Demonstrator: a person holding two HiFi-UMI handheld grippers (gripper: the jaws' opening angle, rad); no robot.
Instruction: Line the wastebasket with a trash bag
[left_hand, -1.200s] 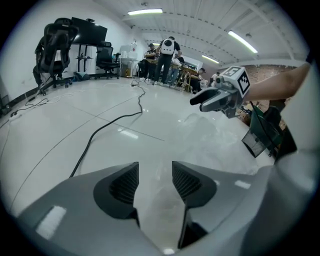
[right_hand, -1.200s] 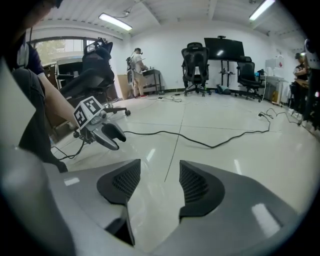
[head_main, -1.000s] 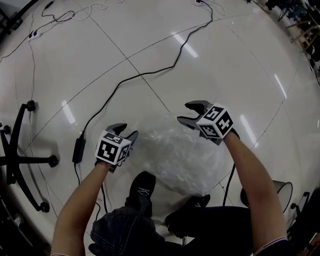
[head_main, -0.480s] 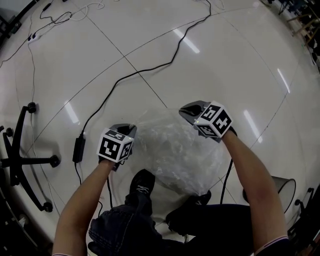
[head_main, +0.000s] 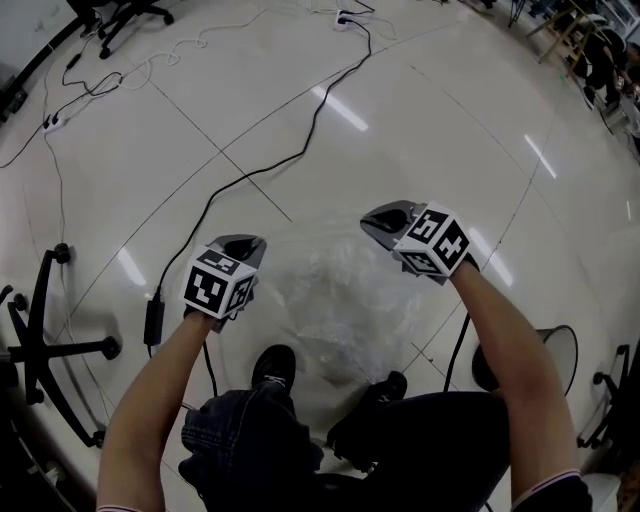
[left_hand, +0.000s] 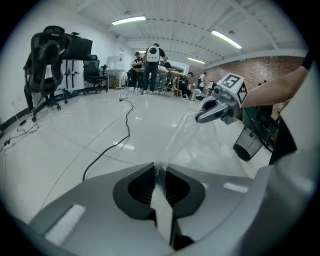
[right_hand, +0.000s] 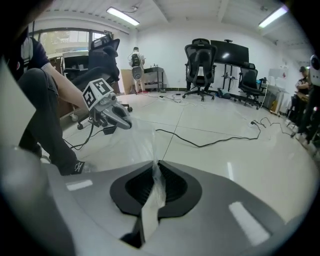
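My left gripper and right gripper each pinch the bag edge, held apart to spread its mouth (bin stands at my right).

Had wide open floor ahead, crossed only by a black cable. Hemmed in by a chair base on the left and the wastebasket low on the right.

Head cam looked steeply down from above onto glossy white tiled floor, both arms close below. Cam on grey left gripper sat right behind its jaws, facing across rm at grey right gripper; right gripper's cam faced back. All 3 shared crumpled clear plastic bag btwn them.
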